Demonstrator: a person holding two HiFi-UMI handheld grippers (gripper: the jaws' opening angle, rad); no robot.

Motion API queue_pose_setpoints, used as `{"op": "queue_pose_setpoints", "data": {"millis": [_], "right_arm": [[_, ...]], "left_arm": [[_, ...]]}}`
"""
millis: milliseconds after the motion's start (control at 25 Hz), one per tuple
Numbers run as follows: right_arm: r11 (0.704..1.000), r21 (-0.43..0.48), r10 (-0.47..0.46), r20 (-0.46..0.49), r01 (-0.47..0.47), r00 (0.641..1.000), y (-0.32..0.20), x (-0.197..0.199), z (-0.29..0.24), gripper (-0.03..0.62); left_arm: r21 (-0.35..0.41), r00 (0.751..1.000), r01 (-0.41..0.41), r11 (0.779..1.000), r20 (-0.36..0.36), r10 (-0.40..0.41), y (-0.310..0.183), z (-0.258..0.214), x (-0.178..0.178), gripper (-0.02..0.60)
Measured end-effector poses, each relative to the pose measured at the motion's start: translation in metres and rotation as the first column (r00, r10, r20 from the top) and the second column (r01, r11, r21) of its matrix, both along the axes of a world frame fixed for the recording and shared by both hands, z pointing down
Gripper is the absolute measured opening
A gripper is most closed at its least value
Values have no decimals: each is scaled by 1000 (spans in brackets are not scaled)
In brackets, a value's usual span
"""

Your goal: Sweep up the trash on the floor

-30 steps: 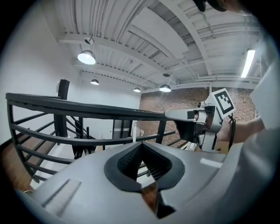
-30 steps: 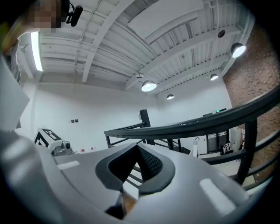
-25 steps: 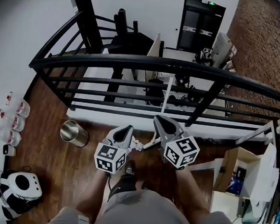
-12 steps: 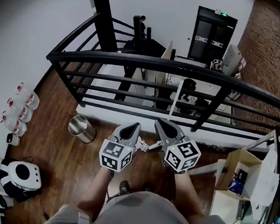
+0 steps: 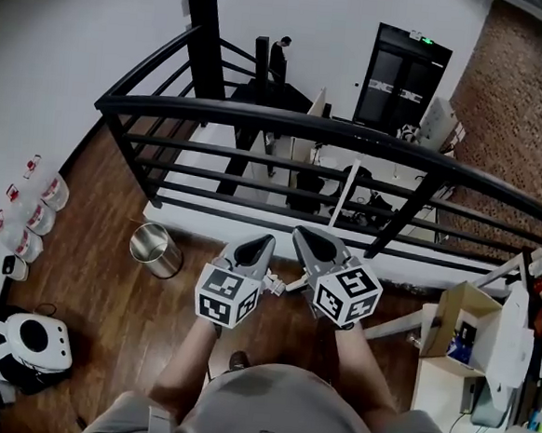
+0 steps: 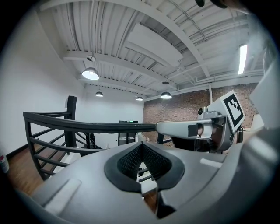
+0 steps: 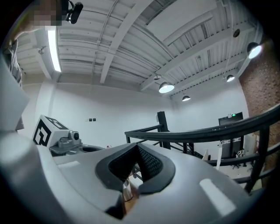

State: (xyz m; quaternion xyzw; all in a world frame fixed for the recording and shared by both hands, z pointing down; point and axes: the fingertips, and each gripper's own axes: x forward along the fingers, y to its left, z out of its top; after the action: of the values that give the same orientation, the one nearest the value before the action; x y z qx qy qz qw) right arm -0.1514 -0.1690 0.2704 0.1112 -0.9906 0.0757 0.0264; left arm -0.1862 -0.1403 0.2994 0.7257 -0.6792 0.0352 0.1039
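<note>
No trash, broom or dustpan shows in any view. My left gripper (image 5: 258, 245) and right gripper (image 5: 302, 234) are held side by side in front of the person, pointing roughly level at the black railing (image 5: 334, 132). Both are shut with nothing between the jaws. In the left gripper view the left gripper (image 6: 142, 147) has its dark pads together, with the right gripper (image 6: 205, 130) beside it. In the right gripper view the right gripper (image 7: 137, 150) is equally shut, and the left gripper's marker cube (image 7: 46, 131) sits at the left.
A shiny metal bin (image 5: 153, 249) stands on the wood floor left of the grippers. Several bottles (image 5: 27, 208) line the left wall above a white and black device (image 5: 29, 343). An open cardboard box (image 5: 458, 336) and shelves crowd the right. Beyond the railing is a drop to a lower floor.
Both grippers, shut throughout, have moved forward toward the railing with the person. The shoe below them has almost slipped out of sight under the body.
</note>
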Motion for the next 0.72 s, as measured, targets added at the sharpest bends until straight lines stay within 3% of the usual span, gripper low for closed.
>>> {"op": "queue_pose_setpoints", "data": {"millis": [720], "right_arm": [[999,20,49,-2,-49,999,20,-8,-12,0]], "left_arm": [[14,999,-53,998,-6,53,19,-6,-11,6]]}}
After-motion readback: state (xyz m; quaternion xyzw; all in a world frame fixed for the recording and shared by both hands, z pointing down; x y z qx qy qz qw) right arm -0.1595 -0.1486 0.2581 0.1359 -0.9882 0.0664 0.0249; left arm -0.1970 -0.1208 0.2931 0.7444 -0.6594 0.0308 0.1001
